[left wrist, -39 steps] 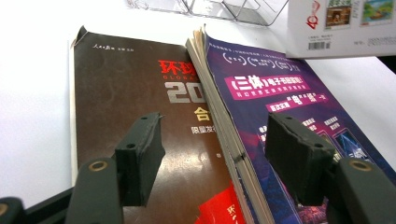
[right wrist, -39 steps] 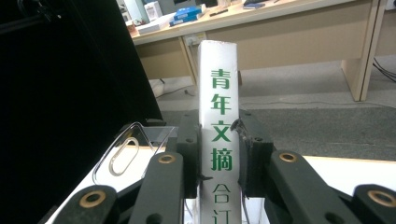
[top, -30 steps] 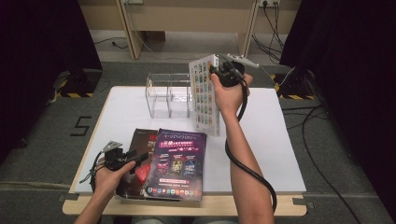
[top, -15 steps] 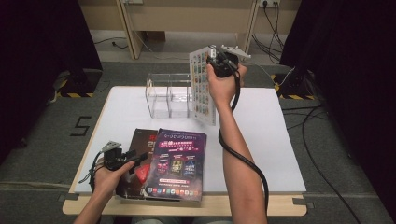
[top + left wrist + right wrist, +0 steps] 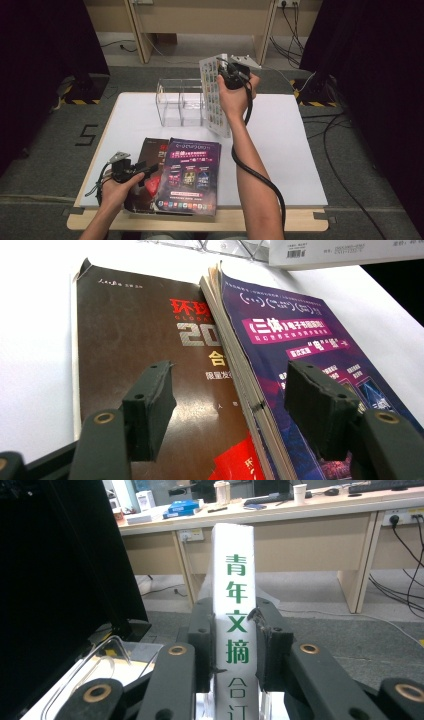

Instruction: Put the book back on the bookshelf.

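Observation:
My right gripper point(image 5: 231, 75) is shut on the spine of a thick white book point(image 5: 215, 97) and holds it upright in the air, just right of a clear acrylic rack point(image 5: 177, 102). In the right gripper view the spine point(image 5: 235, 555) with green characters stands between the two pads point(image 5: 272, 640). At the table's front left a purple magazine point(image 5: 190, 170) overlaps a brown one point(image 5: 147, 160). My left gripper point(image 5: 147, 170) rests there, open. Its jaws point(image 5: 230, 405) straddle the purple magazine's point(image 5: 300, 340) left edge above the brown cover point(image 5: 135, 340), without pressing on either.
The white table point(image 5: 300, 150) has bare room on its right half and far left. The rack point(image 5: 107, 660) stands at the back centre. Cables run over the grey floor to the right, and wooden desks stand behind.
My right hand has shifted a little to the left with the white book, closer to the rack. The left hand and the magazines have stayed put.

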`<state>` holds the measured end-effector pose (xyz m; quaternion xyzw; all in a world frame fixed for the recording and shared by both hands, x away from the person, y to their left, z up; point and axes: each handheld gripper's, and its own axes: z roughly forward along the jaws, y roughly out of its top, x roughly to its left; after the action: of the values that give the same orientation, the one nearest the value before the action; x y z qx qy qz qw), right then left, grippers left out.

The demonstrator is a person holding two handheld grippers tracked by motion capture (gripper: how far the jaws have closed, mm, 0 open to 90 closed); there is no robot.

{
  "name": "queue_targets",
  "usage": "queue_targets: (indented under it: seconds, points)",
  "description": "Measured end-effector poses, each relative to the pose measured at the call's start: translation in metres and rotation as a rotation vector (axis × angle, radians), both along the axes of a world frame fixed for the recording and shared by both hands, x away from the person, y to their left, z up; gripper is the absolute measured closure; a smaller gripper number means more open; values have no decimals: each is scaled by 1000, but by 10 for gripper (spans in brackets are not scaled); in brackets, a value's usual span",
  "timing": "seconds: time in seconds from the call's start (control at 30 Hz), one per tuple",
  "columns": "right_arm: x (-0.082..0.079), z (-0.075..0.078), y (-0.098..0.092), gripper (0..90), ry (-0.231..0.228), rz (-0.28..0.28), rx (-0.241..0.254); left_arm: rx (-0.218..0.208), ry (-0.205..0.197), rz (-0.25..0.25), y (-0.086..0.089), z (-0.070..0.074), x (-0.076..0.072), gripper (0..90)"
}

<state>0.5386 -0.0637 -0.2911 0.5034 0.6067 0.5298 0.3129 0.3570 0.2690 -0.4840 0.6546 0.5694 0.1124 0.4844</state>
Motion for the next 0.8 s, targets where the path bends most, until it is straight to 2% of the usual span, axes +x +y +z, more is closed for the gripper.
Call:
queue_targets:
  seconds: [0.17, 0.37, 0.73, 0.8]
  points:
    - [-19, -1, -5, 728, -13, 7, -32, 2, -1, -1, 0, 0, 0, 357]
    - [-32, -1, -14, 727, 7, 26, -48, 4, -1, -4, -1, 0, -1, 357]
    - [-40, 0, -25, 702, 61, 49, -57, 2, 0, -3, -1, 0, 0, 357]
    - [-40, -3, -29, 682, 88, 53, -73, 1, 1, -4, -1, 0, 0, 357]
